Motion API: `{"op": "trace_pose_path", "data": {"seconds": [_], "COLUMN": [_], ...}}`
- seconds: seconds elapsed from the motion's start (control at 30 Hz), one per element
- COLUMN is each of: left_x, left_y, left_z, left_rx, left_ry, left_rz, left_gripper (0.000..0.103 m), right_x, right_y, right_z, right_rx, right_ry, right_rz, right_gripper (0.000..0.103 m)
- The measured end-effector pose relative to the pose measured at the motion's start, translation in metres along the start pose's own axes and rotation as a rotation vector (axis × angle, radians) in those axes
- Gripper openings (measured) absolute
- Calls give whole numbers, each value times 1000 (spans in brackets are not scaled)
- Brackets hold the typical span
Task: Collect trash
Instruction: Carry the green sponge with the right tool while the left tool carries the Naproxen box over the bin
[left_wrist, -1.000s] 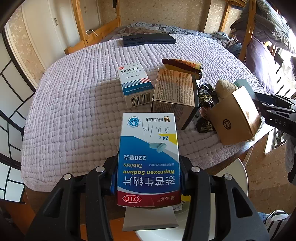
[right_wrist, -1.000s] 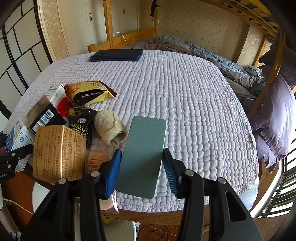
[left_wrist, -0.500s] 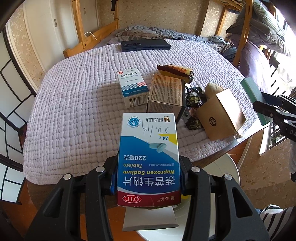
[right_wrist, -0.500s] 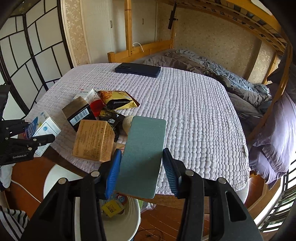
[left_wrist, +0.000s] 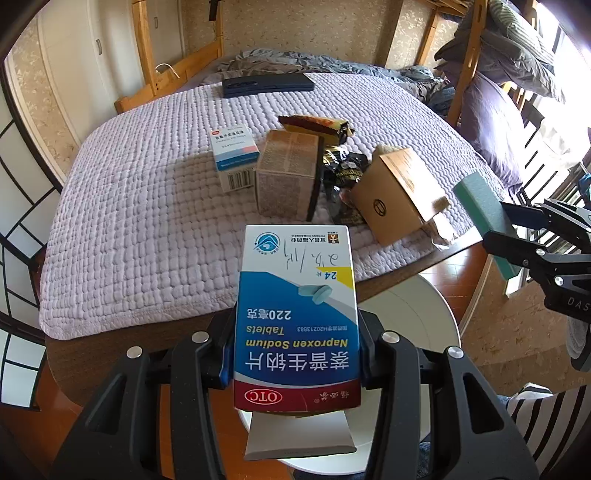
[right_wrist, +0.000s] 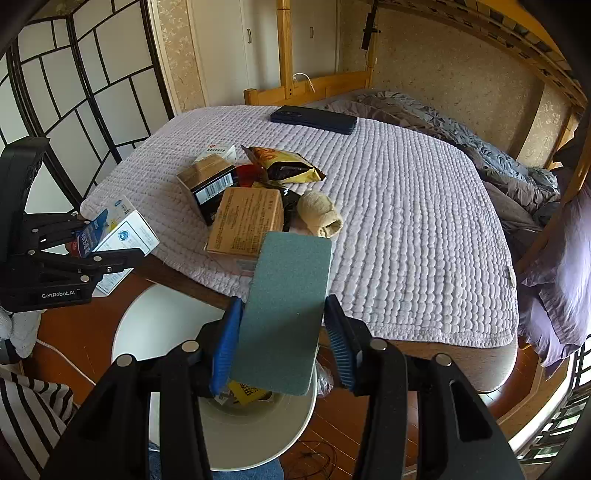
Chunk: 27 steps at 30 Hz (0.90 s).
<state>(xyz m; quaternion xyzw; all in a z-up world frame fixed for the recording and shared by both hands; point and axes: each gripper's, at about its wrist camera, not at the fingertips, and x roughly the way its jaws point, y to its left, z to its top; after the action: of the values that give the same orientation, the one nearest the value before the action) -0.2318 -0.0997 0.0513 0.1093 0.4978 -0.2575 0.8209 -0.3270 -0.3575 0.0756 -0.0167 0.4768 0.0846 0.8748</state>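
My left gripper (left_wrist: 295, 332) is shut on a blue-and-white Naproxen Sodium tablet box (left_wrist: 297, 295), held past the table's near edge and over a white bin (left_wrist: 413, 317). My right gripper (right_wrist: 282, 328) is shut on a flat green slab (right_wrist: 288, 306), which hangs above the bin's open mouth (right_wrist: 251, 424); a yellow wrapper (right_wrist: 247, 393) lies inside. Each gripper shows in the other's view: the left one (right_wrist: 107, 251) at the far left, the right one (left_wrist: 517, 236) at the far right. Trash remains on the quilted cloth (left_wrist: 147, 221): a brown carton (left_wrist: 395, 192), a printed box (left_wrist: 288, 170), a medicine box (left_wrist: 232, 155) and a snack bag (left_wrist: 314, 125).
A dark flat case (left_wrist: 267, 85) lies at the far side of the table. Black wrappers (left_wrist: 347, 170) and a beige crumpled wad (right_wrist: 319, 214) sit among the boxes. A bunk bed frame (right_wrist: 284, 48) stands behind, and a paned screen (right_wrist: 74, 85) at the left. A striped sleeve (right_wrist: 33, 410) is low left.
Both grippers have drawn back from the table and risen a little, each with its item still clamped. The table now sits farther off and more of the white bin shows below.
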Motion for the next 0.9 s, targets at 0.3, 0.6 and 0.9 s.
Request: {"op": "trace_pose_path", "data": {"seconds": [0.3, 0.6, 0.9], "left_x": [-3, -2, 11], "left_y": [-12, -26, -36], "left_z": [-13, -28, -45], "left_rx": [29, 36, 37], "left_ry": [11, 29, 65], "left_rz": [-16, -45, -61], "left_gripper": [49, 49, 49], "right_x": [2, 10, 27], "right_y": [15, 32, 39], "right_z": [-12, -30, -47], "right_rx": [-30, -63, -77], "right_ry": [27, 78, 133], "right_rz": [38, 83, 111], "right_gripper": [45, 45, 45]}}
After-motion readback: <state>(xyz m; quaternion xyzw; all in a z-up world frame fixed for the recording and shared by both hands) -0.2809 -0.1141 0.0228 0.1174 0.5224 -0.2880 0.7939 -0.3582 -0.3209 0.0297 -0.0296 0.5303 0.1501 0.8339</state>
